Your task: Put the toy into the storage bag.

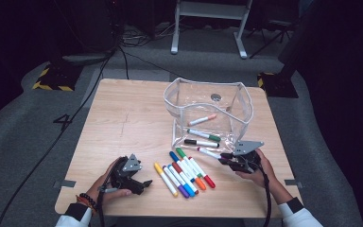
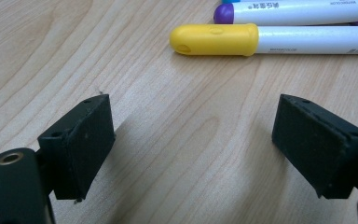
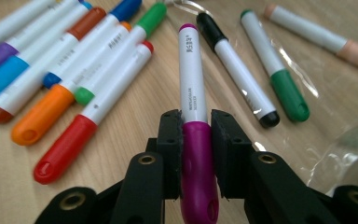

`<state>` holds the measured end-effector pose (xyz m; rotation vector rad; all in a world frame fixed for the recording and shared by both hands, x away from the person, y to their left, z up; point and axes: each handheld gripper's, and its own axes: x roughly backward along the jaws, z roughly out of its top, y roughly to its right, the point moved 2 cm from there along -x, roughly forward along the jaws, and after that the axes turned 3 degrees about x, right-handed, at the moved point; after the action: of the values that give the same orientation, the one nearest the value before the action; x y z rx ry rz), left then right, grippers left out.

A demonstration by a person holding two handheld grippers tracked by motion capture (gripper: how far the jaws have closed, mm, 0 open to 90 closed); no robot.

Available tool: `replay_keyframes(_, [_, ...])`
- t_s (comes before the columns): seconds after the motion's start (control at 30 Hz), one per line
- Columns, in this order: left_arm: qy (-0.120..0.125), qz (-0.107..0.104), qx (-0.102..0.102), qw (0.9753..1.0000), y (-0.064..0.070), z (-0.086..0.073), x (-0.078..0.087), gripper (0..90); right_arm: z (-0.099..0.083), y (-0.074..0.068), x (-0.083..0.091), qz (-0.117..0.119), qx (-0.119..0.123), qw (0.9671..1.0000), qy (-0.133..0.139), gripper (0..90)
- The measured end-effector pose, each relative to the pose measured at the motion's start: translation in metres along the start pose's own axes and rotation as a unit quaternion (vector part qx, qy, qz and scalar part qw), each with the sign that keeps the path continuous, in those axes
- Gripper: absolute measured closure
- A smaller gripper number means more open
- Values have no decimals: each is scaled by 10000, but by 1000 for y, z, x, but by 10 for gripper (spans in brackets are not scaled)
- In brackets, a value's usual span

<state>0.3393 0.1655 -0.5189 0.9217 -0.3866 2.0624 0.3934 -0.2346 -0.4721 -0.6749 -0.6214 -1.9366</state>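
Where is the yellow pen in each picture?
High view: the yellow marker lies at the left end of the loose row on the table, just right of the left gripper.
Left gripper view: its yellow cap lies at the top, beyond the open jaws.
Right gripper view: I cannot pick it out.
Shared landmark: the purple marker right beside it.

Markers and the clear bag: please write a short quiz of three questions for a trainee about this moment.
1. True or false: the right gripper is shut on the magenta marker.
2. How many markers lie inside the clear bag?
   A. one  B. three  C. five
3. Fill in: the marker nearest the open left gripper has a ____ cap.

Key: 1 true. 2 B: the peach marker, green marker and black marker. 3 yellow: the yellow marker.
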Motion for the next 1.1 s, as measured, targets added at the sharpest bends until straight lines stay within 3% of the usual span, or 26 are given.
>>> replay_keyframes(0.23, [-1, -1, 0, 10000, 0, 0, 0, 132, 22, -3, 33, 40, 240, 9989, 401, 747])
replay_keyframes(0.43, [-1, 0, 0, 10000, 0, 0, 0, 132, 42, 0, 64, -85, 415, 9969, 658, 747])
replay_keyframes(0.63, [1, -1, 2, 10000, 0, 0, 0, 132, 70, 5, 93, -168, 623, 9944, 840, 747])
replay_keyframes(0.8, [1, -3, 1, 10000, 0, 0, 0, 132, 87, 12, 106, -269, 706, 9927, 940, 747])
replay_keyframes(0.83, [0, -2, 1, 10000, 0, 0, 0, 132, 100, 20, 112, -368, 736, 9920, 957, 747])
replay_keyframes(1.1, [1, -2, 0, 10000, 0, 0, 0, 132, 131, 53, 111, -603, 665, 9921, 875, 747])
